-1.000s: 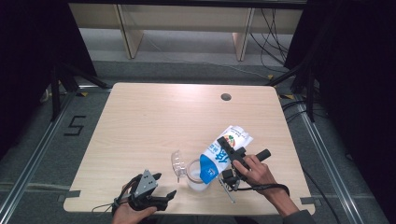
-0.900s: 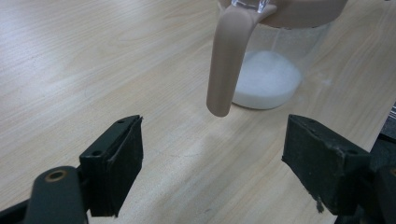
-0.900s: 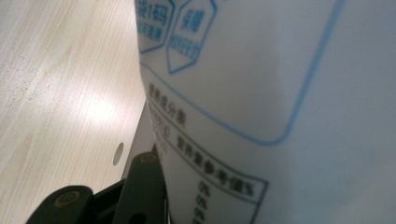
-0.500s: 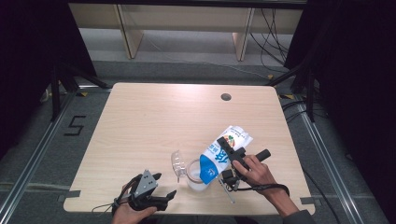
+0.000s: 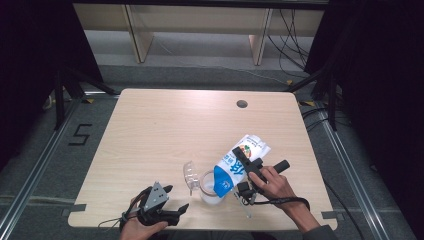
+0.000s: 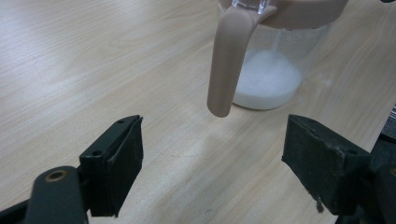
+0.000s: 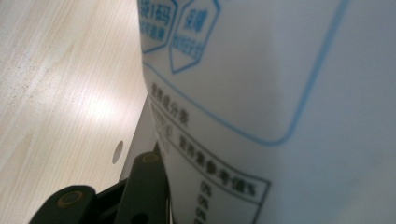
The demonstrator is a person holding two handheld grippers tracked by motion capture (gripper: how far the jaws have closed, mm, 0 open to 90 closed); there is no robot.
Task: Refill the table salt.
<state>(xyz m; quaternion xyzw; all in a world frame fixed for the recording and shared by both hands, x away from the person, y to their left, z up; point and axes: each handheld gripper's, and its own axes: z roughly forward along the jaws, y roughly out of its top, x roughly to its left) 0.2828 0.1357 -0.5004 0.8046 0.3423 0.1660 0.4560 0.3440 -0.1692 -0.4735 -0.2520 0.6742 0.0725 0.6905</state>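
A white and blue carton (image 5: pixel 239 162) is tilted with its lower end over the mouth of a clear jug (image 5: pixel 209 192) at the table's front. My right gripper (image 5: pixel 248 167) is shut on the carton's sides. In the right gripper view the carton's printed face (image 7: pixel 280 93) is very close, with one black finger (image 7: pixel 144 186) against it. The jug (image 6: pixel 271 70) has a beige handle (image 6: pixel 229 60) and white contents at its bottom. My left gripper (image 5: pixel 177 197) rests near the front edge, left of the jug. Its jaws (image 6: pixel 217 158) stand open and hold nothing, a short way from the handle.
The jug's clear lid (image 5: pixel 190 172) is flipped back to its left. The light wooden table (image 5: pixel 165 130) has a round cable hole (image 5: pixel 242 104) at the back right. Dark stands and cables surround the table on the floor.
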